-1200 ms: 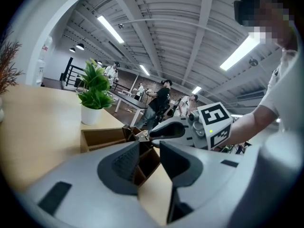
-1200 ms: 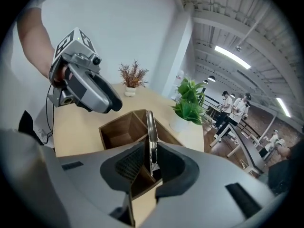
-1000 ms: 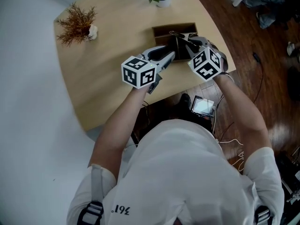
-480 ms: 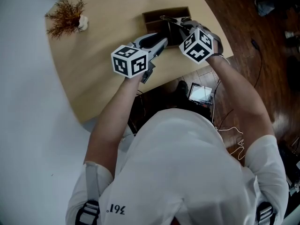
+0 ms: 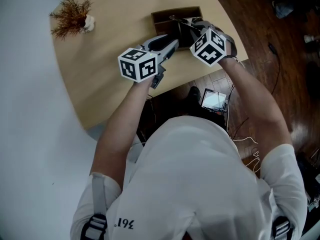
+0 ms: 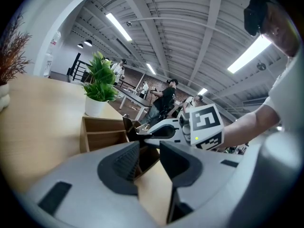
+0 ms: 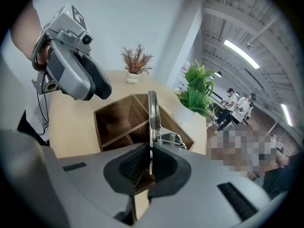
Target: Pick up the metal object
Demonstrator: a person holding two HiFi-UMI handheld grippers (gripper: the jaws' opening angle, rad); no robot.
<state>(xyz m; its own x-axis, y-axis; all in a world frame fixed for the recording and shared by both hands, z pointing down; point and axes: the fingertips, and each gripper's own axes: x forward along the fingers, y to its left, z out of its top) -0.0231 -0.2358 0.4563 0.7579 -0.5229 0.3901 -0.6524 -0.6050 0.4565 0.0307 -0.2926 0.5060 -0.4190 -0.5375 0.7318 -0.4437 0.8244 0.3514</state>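
A thin metal object (image 7: 152, 110) with a long shiny handle stands upright between the jaws of my right gripper (image 7: 151, 161), which is shut on its lower end. In the head view it shows as a thin bar (image 5: 179, 21) over the wooden box (image 5: 165, 16), with the right gripper (image 5: 192, 28) at the box's near right side. My left gripper (image 5: 172, 45) hovers just left of the box, pointing at it. Its jaws stand apart with nothing between them (image 6: 149, 158).
The open wooden box (image 7: 114, 122) has several compartments and sits near the table's right edge (image 5: 235, 39). A potted green plant (image 6: 97, 87) stands behind the box. A dried brown plant (image 5: 70, 16) is at the far left. Dark floor and cables lie to the right.
Since a second ago the whole scene has slid up and left in the head view. The grippers hold the same pose by the box, and the last half second shows almost no movement.
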